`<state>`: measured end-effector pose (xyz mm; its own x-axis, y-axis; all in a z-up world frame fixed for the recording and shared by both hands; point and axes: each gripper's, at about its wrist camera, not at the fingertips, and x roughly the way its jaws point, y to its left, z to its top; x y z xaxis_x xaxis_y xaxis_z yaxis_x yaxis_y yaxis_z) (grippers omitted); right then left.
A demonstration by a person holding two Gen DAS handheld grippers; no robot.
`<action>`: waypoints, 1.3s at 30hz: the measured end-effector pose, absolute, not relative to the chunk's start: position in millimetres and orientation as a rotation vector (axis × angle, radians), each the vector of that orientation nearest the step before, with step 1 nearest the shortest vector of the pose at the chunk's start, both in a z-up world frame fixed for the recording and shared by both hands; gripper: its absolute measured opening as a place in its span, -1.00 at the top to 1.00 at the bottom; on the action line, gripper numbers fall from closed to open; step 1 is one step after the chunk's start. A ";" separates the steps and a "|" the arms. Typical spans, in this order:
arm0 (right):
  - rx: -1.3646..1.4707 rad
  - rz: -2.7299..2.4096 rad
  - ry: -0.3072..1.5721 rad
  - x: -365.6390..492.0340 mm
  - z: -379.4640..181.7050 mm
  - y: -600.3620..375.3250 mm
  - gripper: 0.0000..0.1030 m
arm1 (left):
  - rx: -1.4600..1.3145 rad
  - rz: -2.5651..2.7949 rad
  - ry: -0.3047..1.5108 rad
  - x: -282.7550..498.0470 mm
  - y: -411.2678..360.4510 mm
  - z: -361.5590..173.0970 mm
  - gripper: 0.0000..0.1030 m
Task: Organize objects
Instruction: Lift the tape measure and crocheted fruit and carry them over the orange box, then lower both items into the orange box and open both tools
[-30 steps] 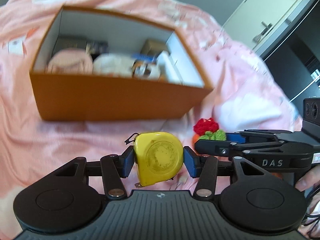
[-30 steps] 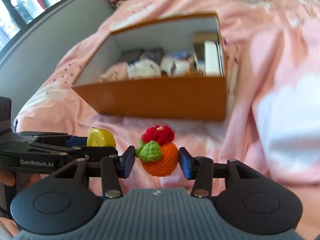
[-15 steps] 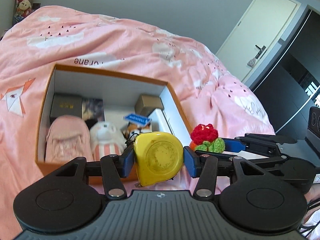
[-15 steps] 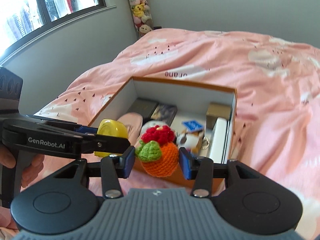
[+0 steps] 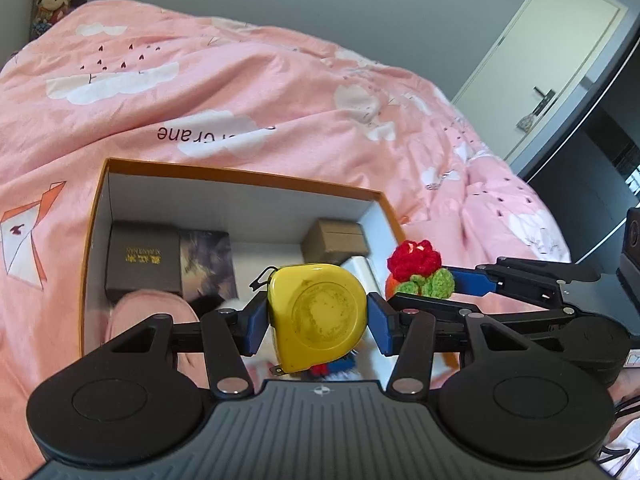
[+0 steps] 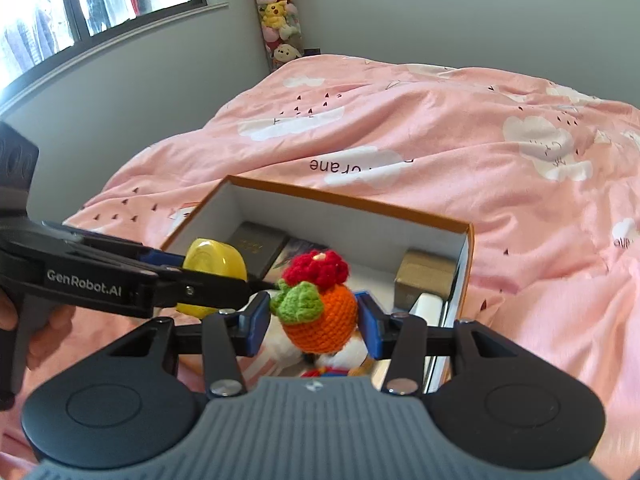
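The left gripper (image 5: 318, 318) was clamped on a hard, glossy yellow tape measure (image 5: 318, 316), rounded and flat-faced, carried over the orange box (image 5: 240, 174) just ahead and below, presumably for dropping in. Beside it to the right, the right gripper (image 6: 312, 316) pinched a soft crocheted orange ball (image 6: 320, 308) with red and green knit tufts, above the same white-lined box holding small cartons.

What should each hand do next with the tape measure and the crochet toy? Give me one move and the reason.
Probably lower both tongs a little into the orange box before letting go. The left tongs grip the yellow tape measure and the right tongs grip the crochet toy above the box's already crowded near end; its white floor farther back looks bare.
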<state>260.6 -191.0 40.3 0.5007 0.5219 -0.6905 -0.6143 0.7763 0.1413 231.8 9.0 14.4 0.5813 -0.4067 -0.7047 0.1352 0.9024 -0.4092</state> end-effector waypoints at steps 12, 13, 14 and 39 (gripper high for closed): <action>-0.447 0.777 0.764 319.3 -10.6 -143.4 0.05 | -0.280 -0.308 0.994 306.3 4.2 -14.3 -0.14; -0.487 0.779 0.764 322.2 -16.0 -139.4 0.05 | -0.281 -0.307 1.005 311.4 3.6 -18.5 -0.14; -0.526 0.778 0.756 324.1 -21.0 -136.0 0.05 | -0.283 -0.307 1.015 316.4 3.3 -22.2 -0.14; -0.678 0.766 0.721 342.2 -46.3 -144.4 -0.30 | -0.222 -0.237 1.179 355.2 -6.5 -72.7 -0.14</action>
